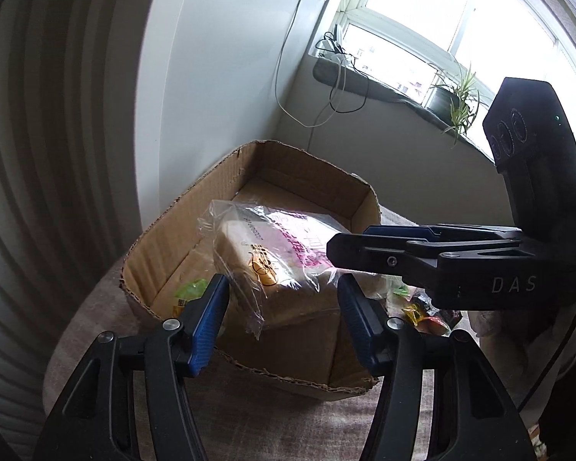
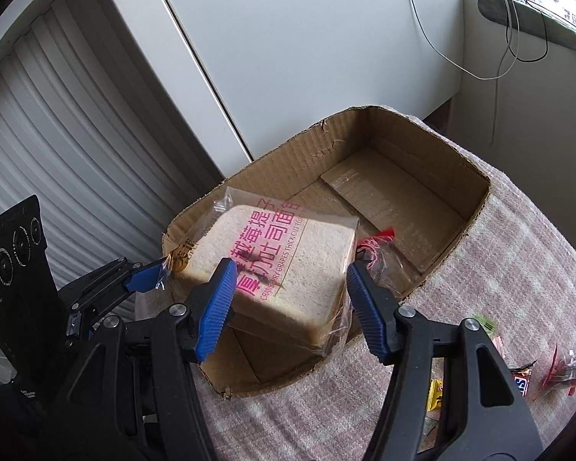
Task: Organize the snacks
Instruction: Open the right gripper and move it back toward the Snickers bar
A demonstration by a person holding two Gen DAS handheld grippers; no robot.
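Both grippers carry a clear plastic bag of thick-cut sliced toast [image 2: 288, 269] above the open brown cardboard box [image 2: 434, 207], near its front end. The right gripper [image 2: 290, 288] pinches the loaf across its width between blue ribbed pads; the left gripper [image 2: 157, 274] nips the bag's crimped end. The loaf's long axis runs roughly along the box's length, so the drop lies straight below. Pink print reads "CRANBERRY GRAPES THICK CUT", beside large Chinese characters. Small wrapped sweets [image 2: 518, 376] lie on the checked cloth, right of the box.
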